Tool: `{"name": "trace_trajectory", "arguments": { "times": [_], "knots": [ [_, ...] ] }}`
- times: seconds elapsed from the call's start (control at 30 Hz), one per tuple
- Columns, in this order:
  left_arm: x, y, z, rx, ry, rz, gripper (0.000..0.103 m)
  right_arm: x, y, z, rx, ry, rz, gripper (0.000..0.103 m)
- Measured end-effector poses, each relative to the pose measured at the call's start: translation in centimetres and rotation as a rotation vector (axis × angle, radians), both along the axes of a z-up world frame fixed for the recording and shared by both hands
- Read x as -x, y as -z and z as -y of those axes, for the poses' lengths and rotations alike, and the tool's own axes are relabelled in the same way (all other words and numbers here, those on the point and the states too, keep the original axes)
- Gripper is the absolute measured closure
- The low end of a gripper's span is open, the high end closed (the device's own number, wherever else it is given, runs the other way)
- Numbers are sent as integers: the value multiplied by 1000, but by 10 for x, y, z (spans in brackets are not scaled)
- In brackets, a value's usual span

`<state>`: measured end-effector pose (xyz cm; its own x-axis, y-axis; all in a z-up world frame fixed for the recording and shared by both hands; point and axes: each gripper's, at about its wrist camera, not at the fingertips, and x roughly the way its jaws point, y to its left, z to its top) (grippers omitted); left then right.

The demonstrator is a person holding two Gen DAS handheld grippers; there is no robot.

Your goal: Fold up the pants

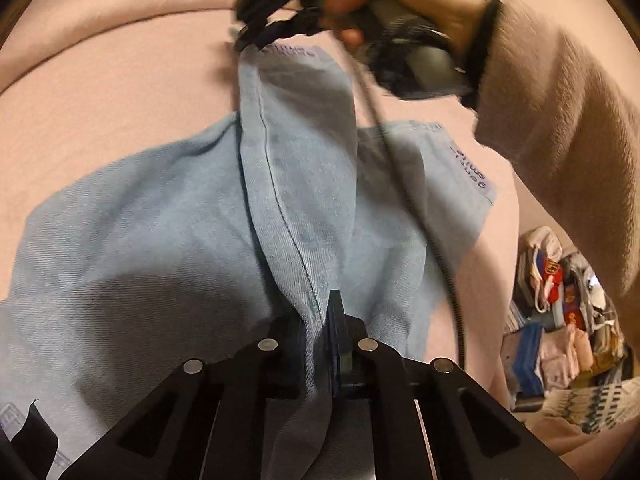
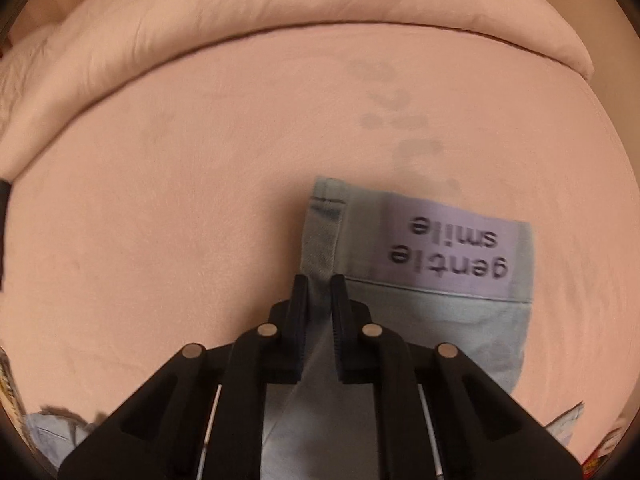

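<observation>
Pants [image 1: 160,220] of pale blue denim, spread over pink bedding [image 1: 100,92], filling the middle and lower left of the left wrist frame. Raised ridge of fabric along a stitched seam [image 1: 280,208], running from bottom centre up to top centre. Left gripper [image 1: 320,332] at bottom centre, clamped narrow on the near end of that ridge, denim pinched between the pads. Right gripper [image 1: 260,34] at top centre, held by a hand [image 1: 400,4] with a fuzzy beige sleeve [image 1: 560,128], closed on the far end beside a printed label. In the right wrist frame, right gripper [image 2: 320,292] at lower centre, jaws drawn narrow on a denim edge, with a lilac label [image 2: 452,244] reading "gentle smile" just to the right, near the middle right. Black cable [image 1: 400,184] draped across the cloth. Heap of clutter [image 1: 568,320] at right edge, off the bed.

Judged early in the fold: both ends gripped, one leg gathered and lifted, no neat fold visible. Still left: laying one leg over the other, smoothing, then folding lengthwise into a compact stack.
</observation>
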<state>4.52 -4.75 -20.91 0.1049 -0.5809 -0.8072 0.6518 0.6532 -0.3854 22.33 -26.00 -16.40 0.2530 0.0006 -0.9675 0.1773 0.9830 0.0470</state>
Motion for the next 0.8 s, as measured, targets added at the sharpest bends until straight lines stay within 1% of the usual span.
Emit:
{"name": "trace_trajectory", "arguments": {
  "times": [0.07,0.1,0.13,0.2,0.27,0.33,0.37,0.4,0.47,0.5,0.53,0.57,0.6,0.63,0.7,0.77,0.8],
  "knots": [
    [10,-14,2,22,13,54,96,16,-24,21,-112,35,90,92],
    [13,-21,3,15,25,88,96,34,-35,25,-141,43,119,92],
    [17,-26,5,9,38,118,96,49,-54,37,-194,49,184,92],
    [28,-38,11,-25,68,197,96,79,-86,58,-238,65,276,92],
    [34,-45,13,-43,86,233,96,122,-122,86,-285,91,387,92],
    [42,-47,19,-66,107,258,96,164,-142,109,-322,124,470,92],
    [45,-47,21,-79,114,268,96,193,-151,126,-344,157,509,92],
    [46,-47,21,-91,121,276,96,210,-157,132,-350,177,526,92],
    [51,-43,24,-117,137,284,96,263,-152,154,-378,233,570,91],
    [54,-41,26,-136,146,291,96,275,-142,154,-386,265,562,91],
    [57,-38,27,-166,161,302,96,287,-133,165,-386,294,551,91],
    [60,-35,29,-190,174,311,96,309,-115,174,-396,322,536,91],
    [65,-31,32,-213,194,315,96,315,-96,167,-409,341,508,91],
    [70,-30,37,-225,202,320,96,334,-85,173,-419,371,483,91],
    [74,-26,41,-255,211,333,96,354,-58,169,-467,424,453,91],
    [72,-25,41,-268,205,333,96,360,-35,158,-494,455,415,89],
    [70,-25,42,-271,198,331,96,359,-30,152,-494,462,402,89]
  ]
}}
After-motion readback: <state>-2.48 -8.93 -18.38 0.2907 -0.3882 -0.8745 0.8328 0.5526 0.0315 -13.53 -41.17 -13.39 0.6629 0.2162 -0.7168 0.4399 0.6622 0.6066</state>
